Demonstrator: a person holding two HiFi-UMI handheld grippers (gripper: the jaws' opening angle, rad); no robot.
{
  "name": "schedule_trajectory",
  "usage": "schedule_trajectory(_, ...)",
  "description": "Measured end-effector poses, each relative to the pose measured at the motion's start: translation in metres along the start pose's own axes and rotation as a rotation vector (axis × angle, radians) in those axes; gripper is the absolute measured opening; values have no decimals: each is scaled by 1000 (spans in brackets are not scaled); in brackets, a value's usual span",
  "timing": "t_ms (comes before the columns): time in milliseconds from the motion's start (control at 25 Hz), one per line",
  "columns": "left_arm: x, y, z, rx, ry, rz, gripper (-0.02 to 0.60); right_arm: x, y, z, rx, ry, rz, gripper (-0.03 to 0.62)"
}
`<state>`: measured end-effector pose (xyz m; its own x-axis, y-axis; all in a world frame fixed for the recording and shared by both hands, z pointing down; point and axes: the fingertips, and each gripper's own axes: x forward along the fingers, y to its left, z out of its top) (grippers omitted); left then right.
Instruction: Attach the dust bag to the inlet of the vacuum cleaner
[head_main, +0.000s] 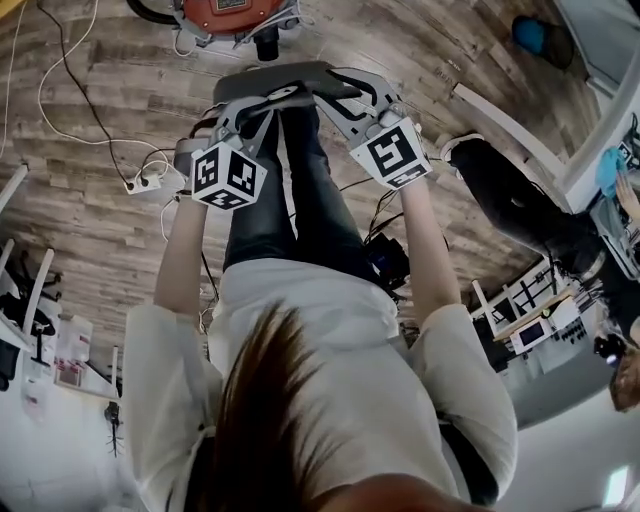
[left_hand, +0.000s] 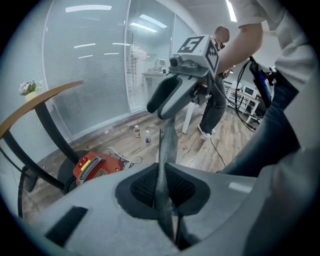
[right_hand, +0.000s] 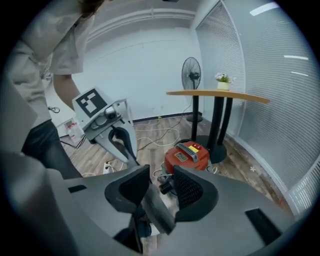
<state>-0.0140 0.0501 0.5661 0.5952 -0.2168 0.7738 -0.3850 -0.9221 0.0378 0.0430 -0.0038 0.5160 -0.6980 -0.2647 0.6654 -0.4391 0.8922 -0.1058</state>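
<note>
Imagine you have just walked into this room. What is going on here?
A person stands over a red vacuum on the floor, with a gripper in each hand and a grey dust bag stretched between them. The left gripper is shut on the bag's edge. The right gripper has its jaws apart, with the bag lying between them unpinched. The bag is not yet on the vacuum.

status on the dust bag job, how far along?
Done: bag is picked up and held in the air. In hand: left tool is shut on it; right tool is open, with the bag between its pads but unclamped. Left: vacuum sits on the floor, inlet bare; the bag is not yet on it.
</note>
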Motion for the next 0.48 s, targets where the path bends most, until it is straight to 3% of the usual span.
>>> schedule_trajectory(200, 34, 5, -23, 36, 44, -22, 38, 35, 12, -39, -174, 139, 101, 178)
schedule_trajectory(480, 72, -1, -55, 14, 78, -51, 38, 74, 30, -88, -280, 246, 246, 187)
